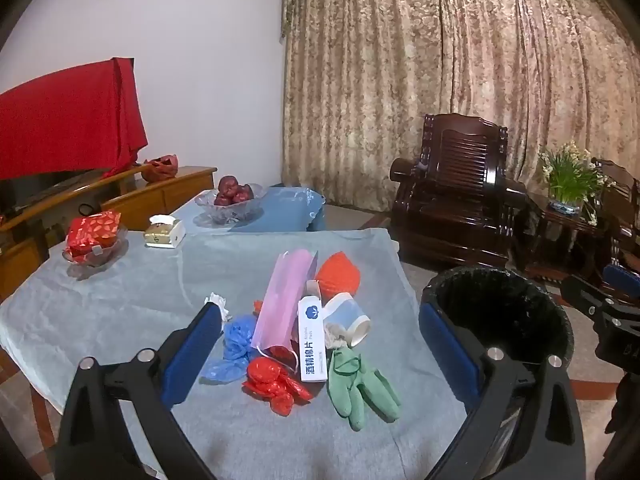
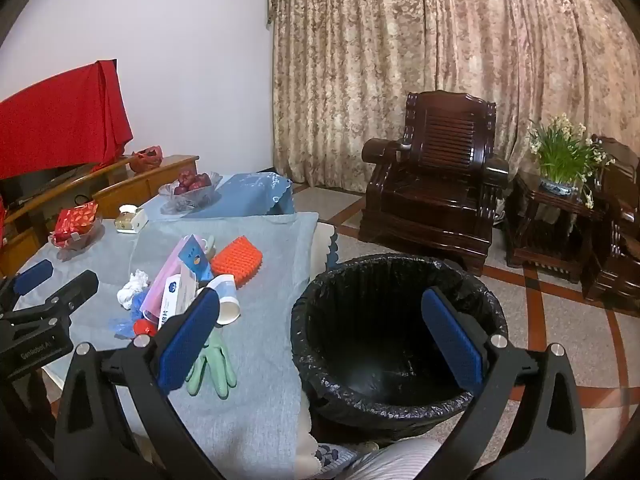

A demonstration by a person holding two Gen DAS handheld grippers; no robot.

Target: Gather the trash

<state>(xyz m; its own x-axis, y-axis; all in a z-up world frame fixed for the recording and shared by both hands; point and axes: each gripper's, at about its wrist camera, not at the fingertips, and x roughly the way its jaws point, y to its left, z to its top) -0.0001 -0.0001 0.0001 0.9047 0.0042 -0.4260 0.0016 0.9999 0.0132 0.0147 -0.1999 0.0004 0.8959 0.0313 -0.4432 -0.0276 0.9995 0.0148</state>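
Observation:
A pile of trash lies on the grey-blue tablecloth (image 1: 120, 304): a pink pouch (image 1: 286, 300), a white box (image 1: 312, 340), a paper cup (image 1: 346, 318), an orange scrubber (image 1: 338, 276), a green glove (image 1: 360, 384), a red wrapper (image 1: 276, 384), blue plastic (image 1: 236, 344) and a white tissue (image 1: 216, 302). My left gripper (image 1: 320, 312) hovers open just short of the pile, touching nothing. The black-lined bin (image 2: 392, 320) stands on the floor right of the table. My right gripper (image 2: 320, 298) hangs open over its near rim, empty, with the glove (image 2: 212, 364) at its left.
Farther back on the table stand a glass bowl of apples (image 1: 234, 196), a tissue box (image 1: 164, 232) and a bowl with a red packet (image 1: 94, 236). A dark wooden armchair (image 2: 432, 184) and a side table with flowers (image 2: 564, 160) stand behind the bin.

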